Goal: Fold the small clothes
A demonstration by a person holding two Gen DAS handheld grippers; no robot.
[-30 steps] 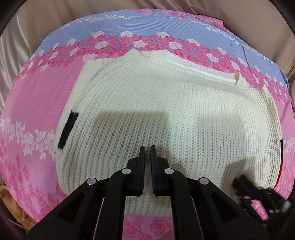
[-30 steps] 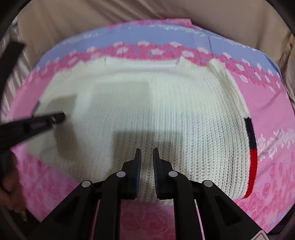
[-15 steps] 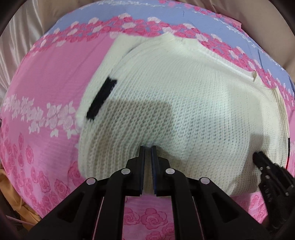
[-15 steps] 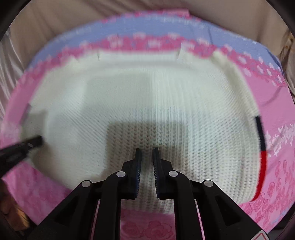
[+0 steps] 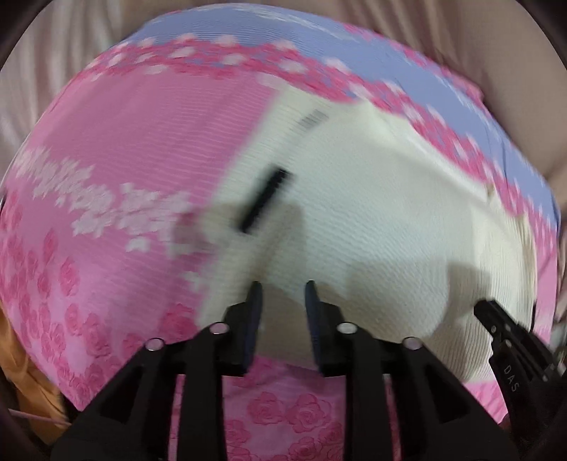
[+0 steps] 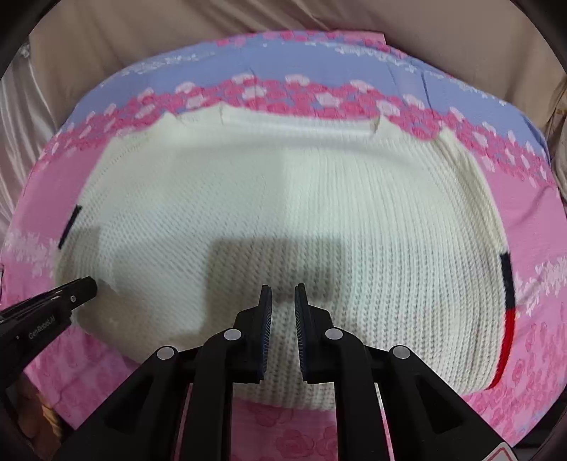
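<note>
A cream knit sweater (image 6: 283, 198) lies flat on a pink floral bedsheet (image 6: 524, 220). It has a black stripe (image 6: 69, 227) at its left edge and a navy and red stripe (image 6: 506, 305) at its right edge. My right gripper (image 6: 283, 301) hovers over the sweater's near hem, its fingers a narrow gap apart with nothing between them. My left gripper (image 5: 282, 294) is open over the near left part of the sweater (image 5: 389, 230), close to the black stripe (image 5: 265, 198); this view is blurred. In the right wrist view the left gripper's tip (image 6: 83, 287) sits at the sweater's near left corner.
The sheet has a blue band (image 6: 319, 60) along its far side, with beige fabric (image 6: 212, 25) behind it. An orange cloth (image 5: 24, 372) lies off the sheet's near left edge. The right gripper's tip (image 5: 503, 326) shows at the sweater's near right.
My left gripper has swung left toward the sweater's near left corner and its jaws have opened. The right gripper has stayed over the near hem with the same narrow gap.
</note>
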